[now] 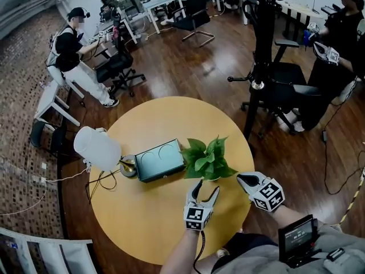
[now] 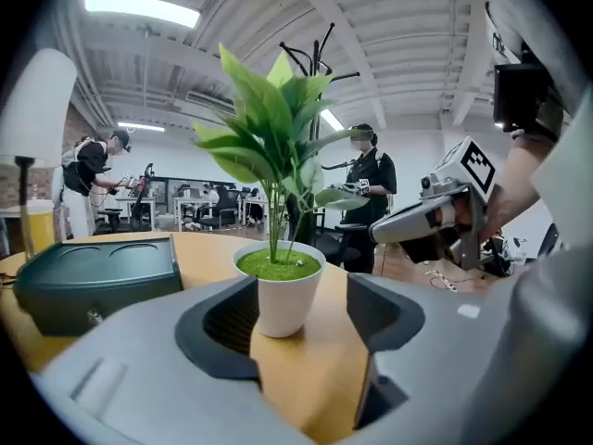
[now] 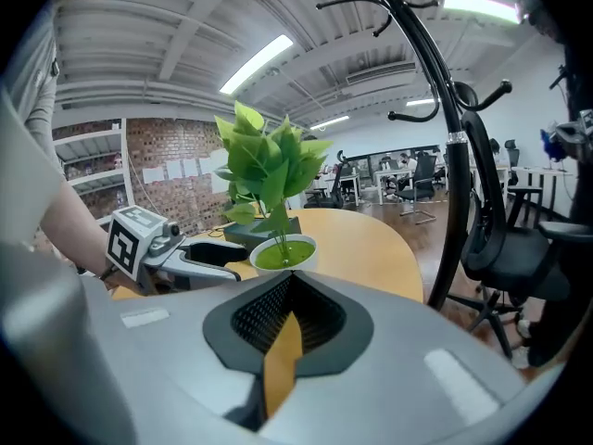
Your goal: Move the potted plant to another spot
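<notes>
A potted plant with green leaves in a small white pot stands on the round yellow table, right of its middle. My left gripper reaches it from the near side. Its jaws stand apart around the pot, with a gap showing at the right pad, so it does not grip. My right gripper hovers just right of the plant, its jaws closed together with nothing between them. In the right gripper view the plant stands ahead and the left gripper lies to its left.
A dark green box lies left of the plant, with a small cup and a white lamp beyond it. A black coat stand and an office chair stand behind the table. People work at the back.
</notes>
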Available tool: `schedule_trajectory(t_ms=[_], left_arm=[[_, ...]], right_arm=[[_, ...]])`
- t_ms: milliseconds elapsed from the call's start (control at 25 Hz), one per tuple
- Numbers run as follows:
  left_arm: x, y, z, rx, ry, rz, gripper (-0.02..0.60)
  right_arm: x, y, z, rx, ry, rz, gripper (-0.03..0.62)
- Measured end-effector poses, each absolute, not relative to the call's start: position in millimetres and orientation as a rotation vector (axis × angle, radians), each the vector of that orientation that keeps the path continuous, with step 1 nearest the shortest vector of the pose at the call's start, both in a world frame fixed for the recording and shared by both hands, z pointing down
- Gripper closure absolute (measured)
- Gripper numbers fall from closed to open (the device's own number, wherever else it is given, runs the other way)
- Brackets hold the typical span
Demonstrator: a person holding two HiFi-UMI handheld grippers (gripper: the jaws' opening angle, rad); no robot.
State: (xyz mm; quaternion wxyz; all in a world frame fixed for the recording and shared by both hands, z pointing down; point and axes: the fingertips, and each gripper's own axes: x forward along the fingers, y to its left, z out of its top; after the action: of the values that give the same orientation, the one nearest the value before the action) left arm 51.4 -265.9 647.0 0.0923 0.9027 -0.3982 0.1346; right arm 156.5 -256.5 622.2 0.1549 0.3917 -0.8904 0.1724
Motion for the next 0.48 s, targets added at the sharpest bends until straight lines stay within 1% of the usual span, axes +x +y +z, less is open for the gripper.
schedule_trajectory(t_ms=[160,280,320,360,480], left_arm=[[44,-229,624,2.681,-1.194,0.327,0.398],[37,-202,601,2.683,-1.219,0.258,0.519],[36,-192,593,2.682,-1.223,0.236,0.569],[35,-183,584,2.683,-1.224,0.216,0.578],[31,-154,563,2.696,-1.223,0.183,0.58]], right_arm=[[154,-230,602,1.161,-2.574,0.452,0.592],[149,-203,584,1.18,-2.593,0.419,0.592],[147,-193,577,1.182,-2.599,0.406,0.592],[145,-184,571,1.182,-2.605,0.394,0.592],[137,-155,554,1.187,-2.624,0.369,0.592]])
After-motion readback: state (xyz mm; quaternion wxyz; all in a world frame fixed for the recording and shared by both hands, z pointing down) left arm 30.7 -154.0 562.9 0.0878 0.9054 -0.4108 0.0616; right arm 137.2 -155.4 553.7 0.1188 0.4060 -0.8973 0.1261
